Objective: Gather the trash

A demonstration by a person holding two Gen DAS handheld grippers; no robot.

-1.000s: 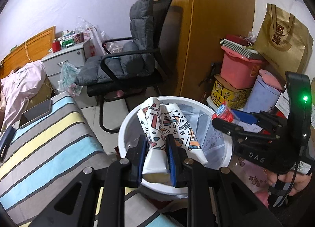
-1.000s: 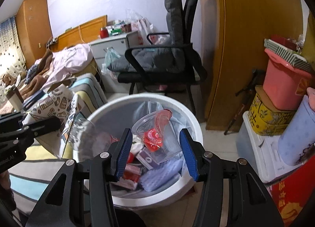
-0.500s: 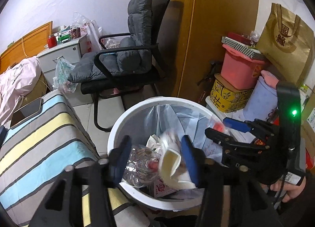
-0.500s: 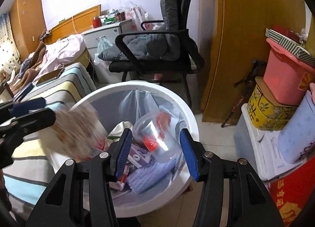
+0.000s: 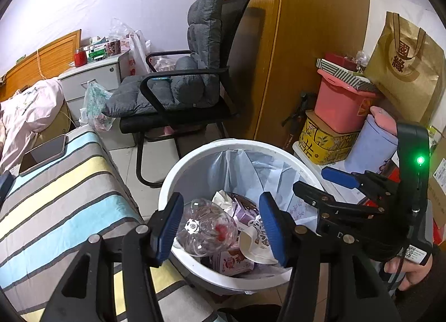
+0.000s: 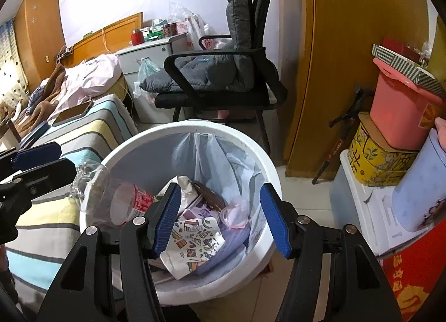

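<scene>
A white bin with a pale liner bag stands on the floor below both grippers. Inside lie a clear plastic bottle, a patterned paper cup, a clear plastic cup, a purple box and other rubbish. My left gripper hangs over the near side of the bin, its jaws opening with nothing between the pads. My right gripper is over the bin too, jaws opening and empty. Each shows in the other's view: right gripper, left gripper.
A striped bedspread with a phone on it borders the bin's left. Behind the bin stand a black chair with grey cushions and a wooden wardrobe. Stacked boxes, a pink tub and a gold bag crowd the right.
My left gripper opened and the patterned paper cup dropped into the bin. My right gripper widened and the clear plastic cup fell in as well.
</scene>
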